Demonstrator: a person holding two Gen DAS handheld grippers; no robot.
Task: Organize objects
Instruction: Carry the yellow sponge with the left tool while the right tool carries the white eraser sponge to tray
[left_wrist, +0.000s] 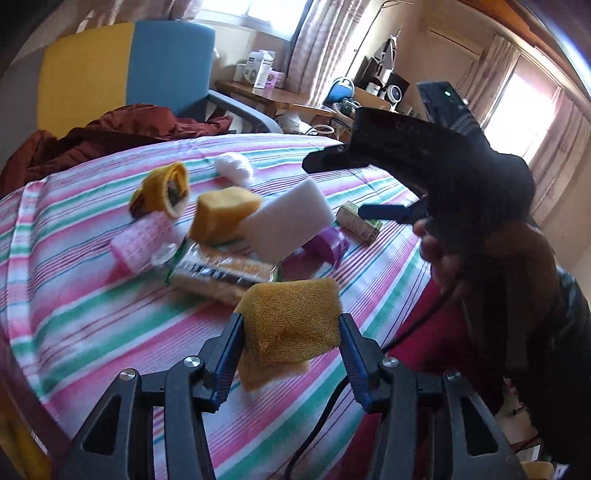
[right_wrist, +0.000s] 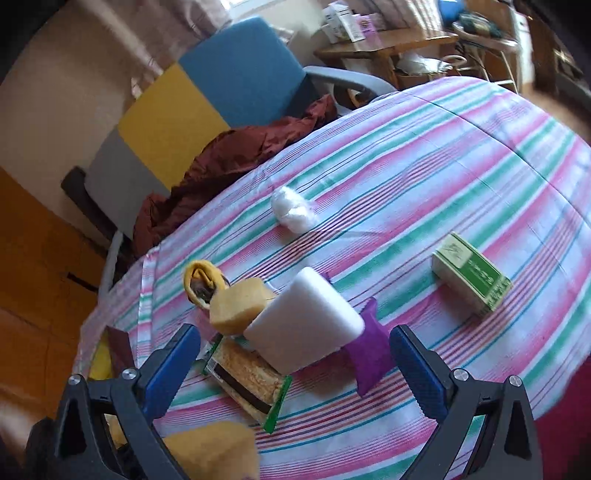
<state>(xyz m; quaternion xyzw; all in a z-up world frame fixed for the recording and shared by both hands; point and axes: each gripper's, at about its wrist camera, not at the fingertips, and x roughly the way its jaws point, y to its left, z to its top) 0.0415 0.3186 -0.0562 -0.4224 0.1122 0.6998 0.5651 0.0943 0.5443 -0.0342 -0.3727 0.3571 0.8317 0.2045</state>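
The left gripper (left_wrist: 291, 332) has its jaws closed on a yellow sponge (left_wrist: 291, 321), the blue pads pressing its left and right sides so that the sponge bulges up between them, lifted above the striped bedspread (left_wrist: 92, 332). A second, paler yellow piece hangs just below it between the fingers; whether it is part of the same sponge cannot be told. Beyond the jaws, farther across the bedspread, lies a cluster: a wrapped cracker packet (left_wrist: 221, 273), another yellow sponge block (left_wrist: 225, 218) leaning against a white foam block (left_wrist: 288, 225), a pink gridded item (left_wrist: 144, 236) to the left, a purple pouch (left_wrist: 328, 243) to the right, a rolled yellow cloth (left_wrist: 162, 192) and a white cotton wad (left_wrist: 234, 166) at the far side. The right gripper (right_wrist: 295, 365) stands with its jaws wide apart and nothing between the pads, pointing steeply down over the white foam block and purple pouch. In the left wrist view it appears at the right, held in the person's hand (left_wrist: 491, 258). A green box (right_wrist: 472, 280) lies well apart to the right.
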